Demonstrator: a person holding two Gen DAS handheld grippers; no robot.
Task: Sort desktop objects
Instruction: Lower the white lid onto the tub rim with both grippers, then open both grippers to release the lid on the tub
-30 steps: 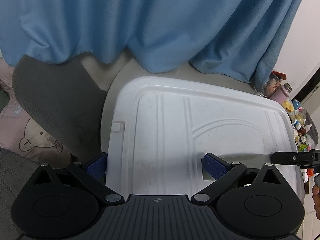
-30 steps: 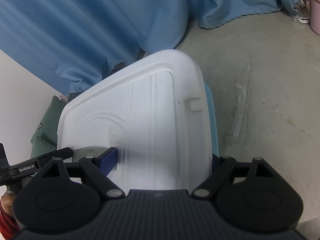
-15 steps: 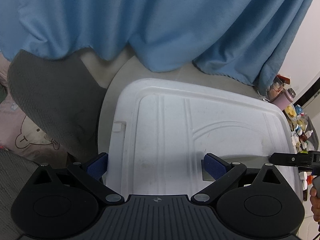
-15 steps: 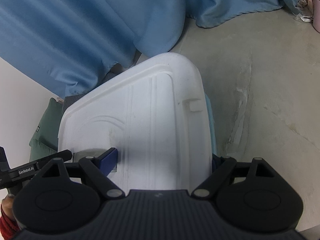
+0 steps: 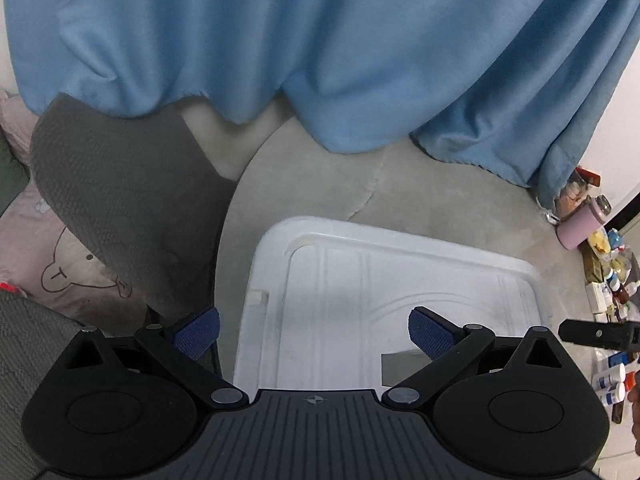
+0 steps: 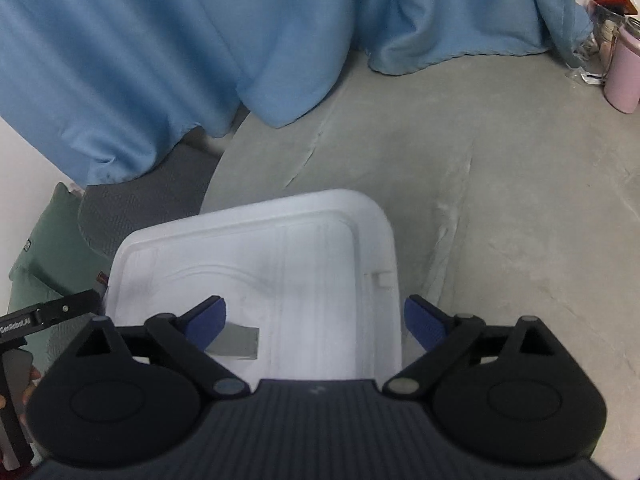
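Observation:
A white plastic lid point(image 5: 384, 288) lies flat under both grippers and also shows in the right wrist view point(image 6: 304, 248). My left gripper point(image 5: 314, 330) is open, its jaws straddling the lid's left edge. My right gripper point(image 6: 316, 320) is open, its jaws straddling the lid's right edge. A grey tape patch point(image 6: 234, 342) sits on the lid between the two grippers. Neither gripper holds anything.
A grey round table top point(image 6: 500, 184) lies beneath. A blue curtain point(image 5: 320, 40) hangs behind. A pink tumbler point(image 6: 624, 76) and several small bottles point(image 5: 612, 380) stand at the right. A grey cushion point(image 5: 120, 216) and a pink bear fabric point(image 5: 48, 264) lie left.
Both grippers have pulled back and up from the lid. The lid now looks smaller and lower in both views, and more of the table shows beyond it.

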